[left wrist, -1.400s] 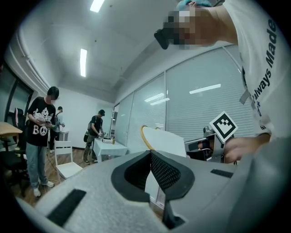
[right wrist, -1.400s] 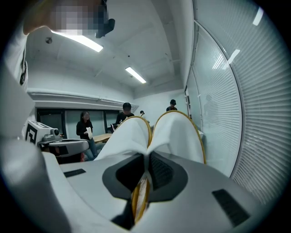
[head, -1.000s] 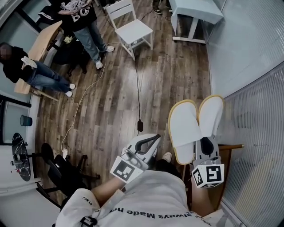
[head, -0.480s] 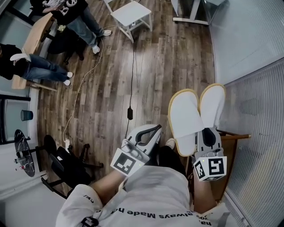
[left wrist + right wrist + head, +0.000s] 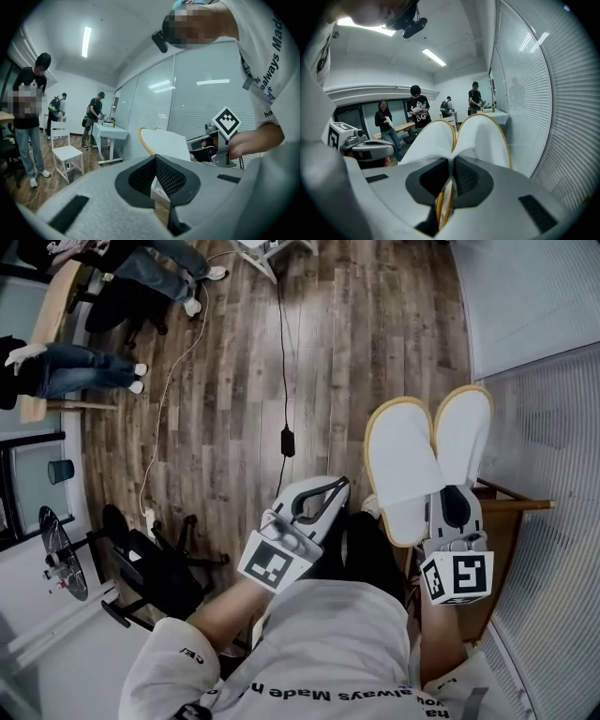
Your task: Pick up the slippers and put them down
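Two white slippers (image 5: 405,454) with yellow rims are held side by side, soles together, toes pointing away from me. My right gripper (image 5: 448,501) is shut on their heel edges; in the right gripper view the slippers (image 5: 461,133) rise straight out of the closed right gripper (image 5: 451,165). My left gripper (image 5: 331,487) hangs to the left of them, apart, jaws shut with nothing between them. In the left gripper view the closed left gripper (image 5: 155,171) points past the slippers (image 5: 161,139) and the right gripper's marker cube (image 5: 226,122).
A wooden stand (image 5: 511,512) sits below the right gripper beside a ribbed glass wall (image 5: 553,427). On the wood floor lie a black cable with its adapter (image 5: 288,441) and a black office chair (image 5: 155,563). People stand at the far left (image 5: 66,371).
Both grippers have sunk toward the floor, the right one carrying the slippers down with it. The grip on the slippers is unchanged, and the left jaws stay closed.
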### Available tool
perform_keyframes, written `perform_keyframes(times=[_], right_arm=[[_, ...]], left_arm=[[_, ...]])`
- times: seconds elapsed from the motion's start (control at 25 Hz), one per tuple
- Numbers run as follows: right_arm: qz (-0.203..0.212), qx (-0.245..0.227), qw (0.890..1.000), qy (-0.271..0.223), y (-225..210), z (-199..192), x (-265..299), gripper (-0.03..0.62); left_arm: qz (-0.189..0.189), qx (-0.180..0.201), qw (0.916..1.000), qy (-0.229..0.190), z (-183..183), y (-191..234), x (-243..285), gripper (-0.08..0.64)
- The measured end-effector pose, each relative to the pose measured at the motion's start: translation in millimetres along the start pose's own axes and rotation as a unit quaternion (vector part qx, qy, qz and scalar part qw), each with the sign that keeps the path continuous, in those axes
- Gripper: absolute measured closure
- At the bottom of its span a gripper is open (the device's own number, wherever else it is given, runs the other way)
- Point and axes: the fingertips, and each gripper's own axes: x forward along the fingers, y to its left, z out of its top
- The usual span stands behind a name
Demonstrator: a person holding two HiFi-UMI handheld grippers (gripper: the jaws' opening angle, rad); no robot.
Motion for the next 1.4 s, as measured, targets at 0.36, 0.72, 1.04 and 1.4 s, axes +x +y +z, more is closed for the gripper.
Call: perform_keyframes(times=[0.36,0.72,1.04,1.4], right_arm=[[-0.011,0.008,1.000,0.012,-12,-47,30,0.569],[-0.007,0.011,0.999,0.034,-30,-114,74,0.569],[-0.005,0.021,0.998,0.053,-30,-169,103,0.569],[-0.008,0.030,0.997,0.067,-42,-245,140,0.569]], left_arm=[[-0.010,0.006,0.9999,0.004,-45,5,19,0.549],[-0.019,0.004,0.9998,0.011,-105,21,54,0.549],[-0.018,-0.019,0.9995,0.017,-162,39,68,0.549],[-0.021,-0.022,0.9992,0.026,-238,49,87,0.549]])
